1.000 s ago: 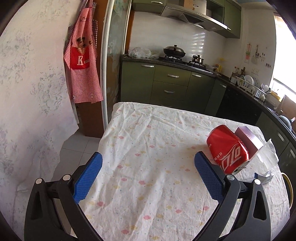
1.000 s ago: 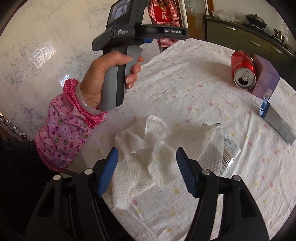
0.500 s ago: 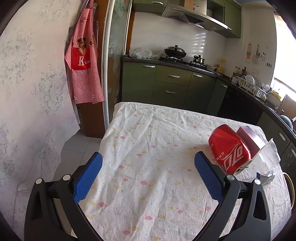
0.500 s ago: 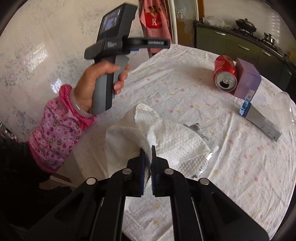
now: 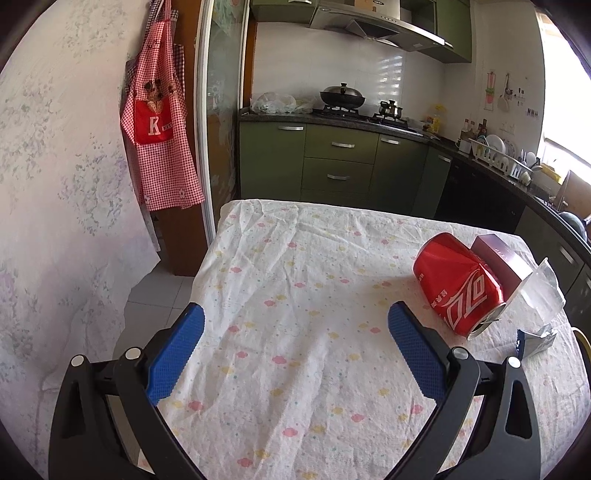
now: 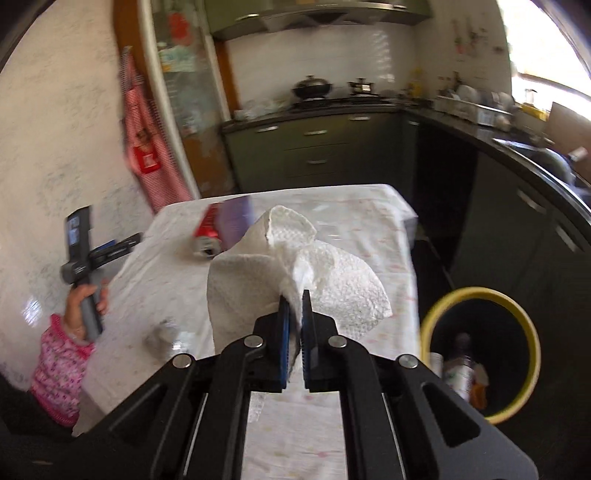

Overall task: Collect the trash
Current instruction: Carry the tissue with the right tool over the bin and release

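Right wrist view: right gripper (image 6: pixel 294 299) clamped tight on paper towel (image 6: pixel 295 269), which hangs off the pads, lifted above counter (image 6: pixel 166 266). Bin (image 6: pixel 480 354) sits low, just right of gripper. Left gripper (image 5: pixel 293 325) wide open, empty; can (image 5: pixel 458 288) lies on counter just right of its right pad.

- A home kitchen, with green cabinets (image 5: pixel 340 162) running along two walls under a dark countertop (image 5: pixel 373 120)
- A lidded wok (image 5: pixel 342 95) and a small pot (image 5: pixel 391 109) sit on the gas hob beneath a steel range hood (image 5: pixel 373 22)
- A red checked apron (image 5: pixel 160 125) hangs by the door frame
- A dish rack (image 5: pixel 498 155) holds plates near the bright window
- A flower-print cloth covers the table (image 5: pixel 295 295)
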`<act>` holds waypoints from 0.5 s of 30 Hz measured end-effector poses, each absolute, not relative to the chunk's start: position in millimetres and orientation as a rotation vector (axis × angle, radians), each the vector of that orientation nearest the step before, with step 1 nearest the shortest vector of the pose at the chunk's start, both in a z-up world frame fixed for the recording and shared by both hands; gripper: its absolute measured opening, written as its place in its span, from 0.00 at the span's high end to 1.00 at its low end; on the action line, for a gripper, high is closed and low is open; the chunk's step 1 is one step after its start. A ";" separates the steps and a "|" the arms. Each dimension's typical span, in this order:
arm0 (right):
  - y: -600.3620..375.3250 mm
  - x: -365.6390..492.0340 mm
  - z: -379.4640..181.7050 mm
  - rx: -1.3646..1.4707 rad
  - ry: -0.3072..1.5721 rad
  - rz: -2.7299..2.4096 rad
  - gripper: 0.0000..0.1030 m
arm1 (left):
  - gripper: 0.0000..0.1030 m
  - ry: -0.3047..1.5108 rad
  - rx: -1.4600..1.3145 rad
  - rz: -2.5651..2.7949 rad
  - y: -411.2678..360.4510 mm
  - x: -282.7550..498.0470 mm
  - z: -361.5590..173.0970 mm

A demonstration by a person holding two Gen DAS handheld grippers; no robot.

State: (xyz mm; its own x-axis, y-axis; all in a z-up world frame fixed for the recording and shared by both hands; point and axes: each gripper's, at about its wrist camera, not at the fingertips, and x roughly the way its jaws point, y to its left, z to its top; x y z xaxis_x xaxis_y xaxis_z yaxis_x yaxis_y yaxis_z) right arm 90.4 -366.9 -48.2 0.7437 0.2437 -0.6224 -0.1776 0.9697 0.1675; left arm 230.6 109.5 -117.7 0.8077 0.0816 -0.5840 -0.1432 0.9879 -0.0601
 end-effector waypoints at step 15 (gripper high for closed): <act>-544.9 160.9 -161.0 0.183 0.964 -0.315 0.43 | 0.05 0.632 -0.073 0.103 100.2 232.8 -122.3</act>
